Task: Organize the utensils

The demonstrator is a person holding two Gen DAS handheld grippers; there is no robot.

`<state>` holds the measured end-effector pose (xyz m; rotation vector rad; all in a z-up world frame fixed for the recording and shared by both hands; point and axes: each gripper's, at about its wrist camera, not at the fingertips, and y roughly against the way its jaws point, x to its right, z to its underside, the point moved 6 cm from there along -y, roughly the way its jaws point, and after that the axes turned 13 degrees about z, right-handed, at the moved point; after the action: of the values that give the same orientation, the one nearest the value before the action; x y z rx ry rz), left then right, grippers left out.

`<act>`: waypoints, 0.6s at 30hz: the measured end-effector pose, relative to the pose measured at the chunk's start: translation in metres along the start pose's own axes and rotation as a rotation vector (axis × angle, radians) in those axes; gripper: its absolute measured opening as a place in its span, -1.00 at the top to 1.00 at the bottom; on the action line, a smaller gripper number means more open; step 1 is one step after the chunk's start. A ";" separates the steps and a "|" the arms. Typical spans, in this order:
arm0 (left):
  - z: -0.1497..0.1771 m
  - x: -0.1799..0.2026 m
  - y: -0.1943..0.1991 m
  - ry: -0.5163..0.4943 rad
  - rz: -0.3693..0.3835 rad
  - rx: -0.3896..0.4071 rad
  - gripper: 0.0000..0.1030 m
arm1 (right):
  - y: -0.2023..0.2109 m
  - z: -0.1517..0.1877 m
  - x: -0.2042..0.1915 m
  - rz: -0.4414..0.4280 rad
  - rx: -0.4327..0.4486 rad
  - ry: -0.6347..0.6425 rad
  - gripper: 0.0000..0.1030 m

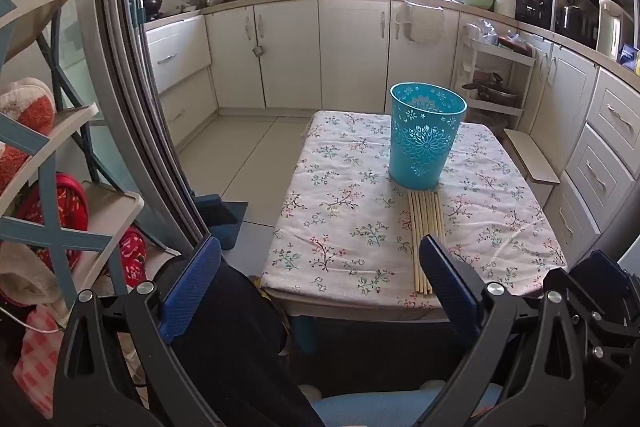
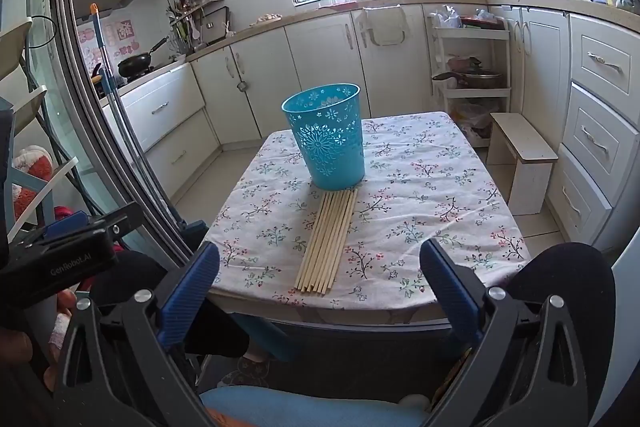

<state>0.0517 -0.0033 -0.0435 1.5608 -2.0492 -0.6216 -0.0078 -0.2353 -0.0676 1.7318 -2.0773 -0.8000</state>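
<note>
Floral tablecloth [image 2: 420, 179], white stool [image 2: 524, 155], black pan [image 2: 136, 65] on stove

A teal cutwork bin [image 2: 326, 139] stands upright and empty-looking on the surface. Pale wooden chopsticks [image 2: 326, 241] lie side by side in a flat row, far ends touching its base.

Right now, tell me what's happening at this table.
A person holds a claw in each hand, and neither has touched anything yet. The left claw and right claw hang open short of the near table edge. On the floral tablecloth a row of wooden chopsticks lies flat in front of an upright, empty-looking teal holder.
</note>
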 end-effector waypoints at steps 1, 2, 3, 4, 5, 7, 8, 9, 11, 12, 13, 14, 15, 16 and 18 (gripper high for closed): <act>0.000 0.000 -0.001 0.002 0.005 -0.005 -0.86 | -0.001 0.002 -0.001 0.001 -0.001 0.000 -0.87; 0.001 0.001 -0.002 0.005 0.011 -0.010 -0.86 | -0.002 0.004 0.000 0.002 -0.003 0.000 -0.87; 0.004 -0.003 -0.008 0.006 0.012 -0.012 -0.86 | -0.003 0.004 -0.001 0.003 -0.005 0.000 -0.87; 0.005 -0.004 -0.011 0.011 0.018 -0.021 -0.85 | -0.003 0.005 -0.002 0.004 -0.008 -0.001 -0.87; 0.006 -0.004 -0.013 0.015 0.023 -0.026 -0.85 | -0.007 0.005 0.000 0.005 -0.012 -0.001 -0.87; 0.007 -0.005 -0.016 0.021 0.031 -0.032 -0.85 | -0.010 0.005 0.000 0.009 -0.018 0.000 -0.87; 0.007 -0.006 -0.018 0.022 0.034 -0.034 -0.85 | -0.012 0.005 0.000 0.010 -0.020 0.000 -0.87; 0.007 -0.006 -0.019 0.023 0.035 -0.033 -0.85 | -0.013 0.005 0.001 0.013 -0.020 -0.001 -0.87; 0.008 -0.004 -0.021 0.031 0.035 -0.029 -0.85 | -0.016 0.005 0.003 0.020 -0.021 -0.001 -0.87; 0.007 -0.005 -0.024 0.043 0.041 -0.031 -0.85 | -0.018 0.005 0.004 0.025 -0.023 -0.003 -0.87; 0.008 -0.006 -0.026 0.049 0.046 -0.036 -0.85 | -0.020 0.005 0.006 0.027 -0.026 -0.005 -0.87; 0.008 -0.006 -0.029 0.054 0.048 -0.041 -0.85 | -0.022 0.006 0.006 0.029 -0.029 -0.007 -0.87; 0.008 -0.006 -0.032 0.056 0.049 -0.047 -0.85 | -0.024 0.006 0.007 0.031 -0.032 -0.007 -0.87; 0.008 -0.007 -0.034 0.058 0.048 -0.051 -0.85 | -0.027 0.006 0.008 0.033 -0.032 -0.004 -0.87; 0.008 -0.008 -0.040 0.058 0.042 -0.053 -0.86 | -0.031 0.004 0.008 0.039 -0.028 0.009 -0.87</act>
<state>0.0781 -0.0052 -0.0748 1.4852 -2.0007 -0.6033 0.0127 -0.2458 -0.0900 1.6720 -2.0772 -0.8048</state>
